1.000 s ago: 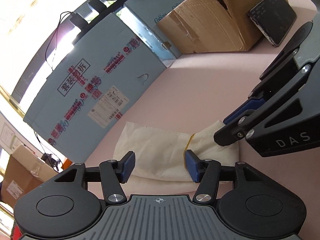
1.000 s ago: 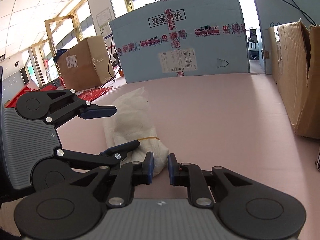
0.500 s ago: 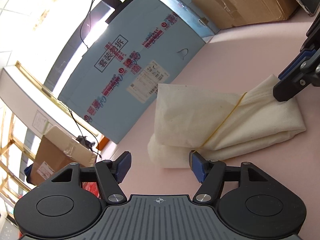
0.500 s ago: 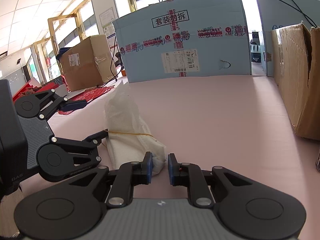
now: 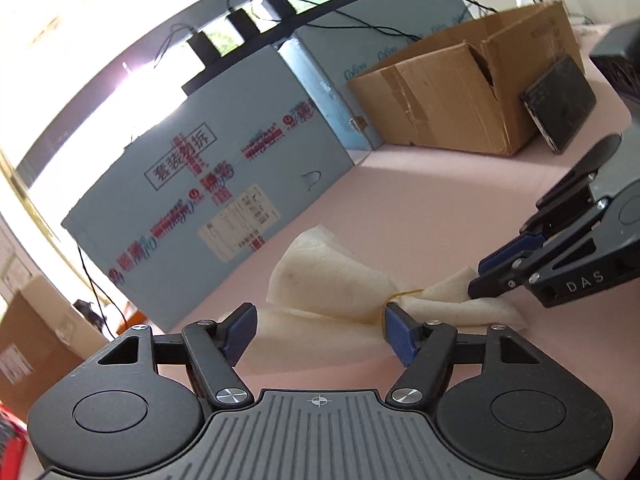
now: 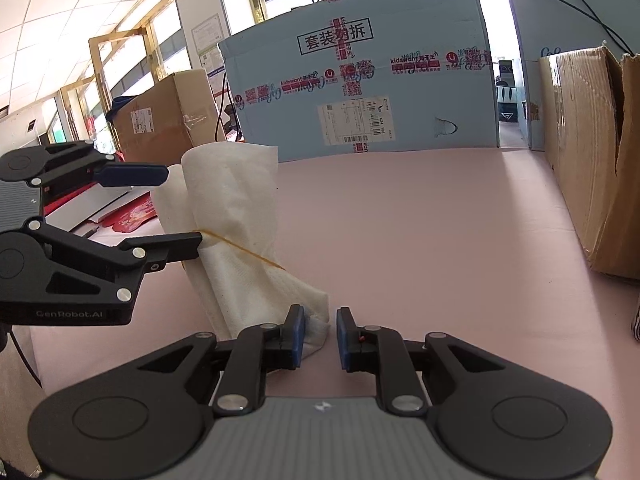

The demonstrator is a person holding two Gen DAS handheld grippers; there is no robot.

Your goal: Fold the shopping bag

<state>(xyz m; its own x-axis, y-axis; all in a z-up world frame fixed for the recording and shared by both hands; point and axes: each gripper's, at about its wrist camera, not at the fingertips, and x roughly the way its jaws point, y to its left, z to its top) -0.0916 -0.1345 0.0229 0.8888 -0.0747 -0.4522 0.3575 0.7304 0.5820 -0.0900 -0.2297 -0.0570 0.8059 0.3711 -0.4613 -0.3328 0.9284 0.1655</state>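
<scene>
Shopping bag [image 5: 340, 280] rolled, rubber band [image 6: 248, 254] on; left tongs [image 5: 320, 334] spreading, unloaded; right tongs [image 6: 318, 336] narrowly parted, corner between, unpinched. Next, probably: tidy loose end.

We see a cream fabric shopping bag [image 6: 236, 240] folded into a long bundle on pink, ringed mid-length by a thin yellow rubber band [image 6: 244, 254]. It fills our right view's lower left and left view's lower centre, far end raised.
</scene>
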